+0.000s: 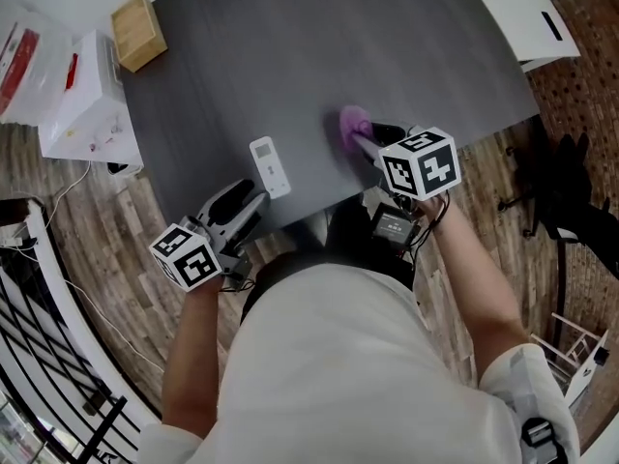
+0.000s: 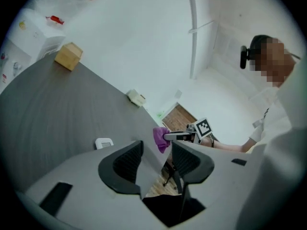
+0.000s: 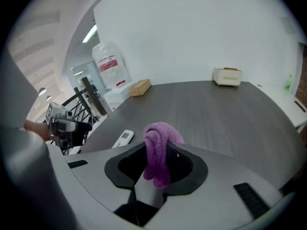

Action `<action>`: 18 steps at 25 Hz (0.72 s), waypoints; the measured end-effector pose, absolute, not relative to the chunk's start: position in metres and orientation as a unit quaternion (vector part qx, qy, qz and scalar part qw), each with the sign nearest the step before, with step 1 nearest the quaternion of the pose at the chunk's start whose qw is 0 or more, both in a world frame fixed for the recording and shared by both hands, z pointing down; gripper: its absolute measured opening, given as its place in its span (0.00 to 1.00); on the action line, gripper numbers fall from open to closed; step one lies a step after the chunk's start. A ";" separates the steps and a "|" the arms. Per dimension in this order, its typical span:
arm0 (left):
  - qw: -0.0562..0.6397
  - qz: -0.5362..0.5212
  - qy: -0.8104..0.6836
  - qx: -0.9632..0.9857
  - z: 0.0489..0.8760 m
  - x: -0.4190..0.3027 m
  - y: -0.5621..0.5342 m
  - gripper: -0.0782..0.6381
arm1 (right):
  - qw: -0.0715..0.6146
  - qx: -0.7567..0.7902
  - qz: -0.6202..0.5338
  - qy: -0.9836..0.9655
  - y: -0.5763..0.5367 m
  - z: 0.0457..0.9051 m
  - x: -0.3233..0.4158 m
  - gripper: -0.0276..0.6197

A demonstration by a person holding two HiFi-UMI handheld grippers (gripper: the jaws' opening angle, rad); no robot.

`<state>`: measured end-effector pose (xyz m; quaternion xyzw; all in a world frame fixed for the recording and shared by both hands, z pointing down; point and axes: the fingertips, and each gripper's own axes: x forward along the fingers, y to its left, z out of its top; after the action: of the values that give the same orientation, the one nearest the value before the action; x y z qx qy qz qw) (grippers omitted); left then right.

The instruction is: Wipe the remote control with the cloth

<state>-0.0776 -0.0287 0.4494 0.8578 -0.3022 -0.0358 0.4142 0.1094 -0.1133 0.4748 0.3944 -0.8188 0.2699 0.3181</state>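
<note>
Right now I have the right gripper (image 3: 156, 164) pinching the purple cloth (image 3: 160, 152), its jaws pressed onto a bunched fold that pokes up and out ahead of them. The left gripper (image 2: 156, 159) has its jaws spread with nothing between them. The remote control (image 1: 269, 167) lies flat on the dark table (image 1: 290, 46), close to the edge nearest me. The cloth hangs near the remote's right side without touching it, and the left gripper sits just on my side of the remote, also clear of it. My worry is that nothing pins the remote. If I drag the cloth across it, I judge the remote will skate along the smooth top and may go over that near edge. The wad is also small, so a steep approach could put the hard jaw tips on the remote's face instead of fabric. A firm stroke might tug the cloth out of the pinch.
</note>
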 end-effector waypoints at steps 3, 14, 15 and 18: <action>0.410 -0.074 -0.297 0.859 0.433 -0.076 -0.020 0.25 | 0.291 0.406 0.271 -0.823 -0.101 0.460 0.114 0.21; 0.402 -0.184 -0.348 0.826 0.381 -0.065 0.042 0.17 | 0.216 0.389 0.272 -0.854 -0.047 0.409 0.132 0.21; 0.402 -0.190 -0.354 0.823 0.378 -0.062 0.050 0.17 | 0.210 0.387 0.273 -0.856 -0.041 0.404 0.135 0.21; 0.399 -0.206 -0.370 0.813 0.370 -0.051 0.075 0.17 | 0.187 0.385 0.273 -0.861 -0.017 0.386 0.150 0.21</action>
<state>-0.0506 0.0746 0.3702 0.8131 -0.3702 -0.2063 0.3990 0.1503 -0.0173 0.3860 0.3854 -0.8613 0.2729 0.1874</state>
